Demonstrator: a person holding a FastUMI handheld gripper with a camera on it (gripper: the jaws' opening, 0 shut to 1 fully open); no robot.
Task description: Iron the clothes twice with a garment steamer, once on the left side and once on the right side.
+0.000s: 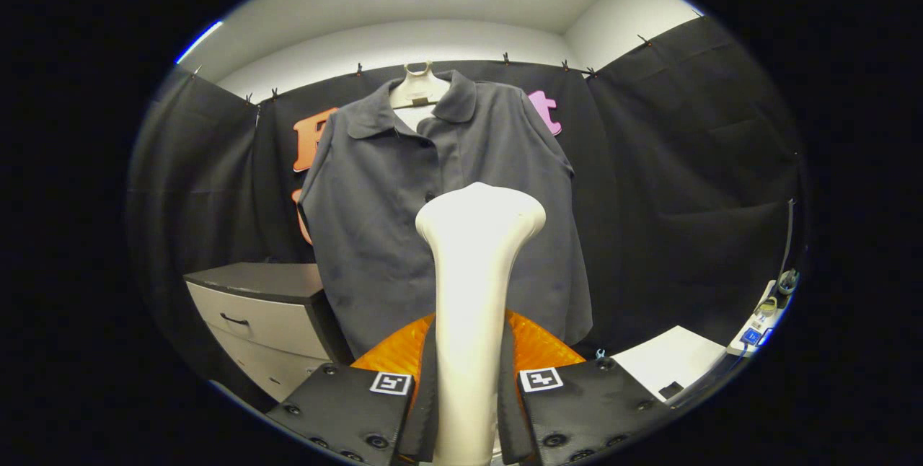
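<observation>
With the hand-held gripper [469,408] clenched on the steamer [472,293], whose head sits just short of the hanging shirt [375,221], a slow, even stroke down one side seems best.

The garment steamer [472,293] looks like smooth cream plastic with a soft shine. The shirt [404,213] is matt grey cloth. The gripper [469,408], closed on the steamer, has matt black fingers.
</observation>
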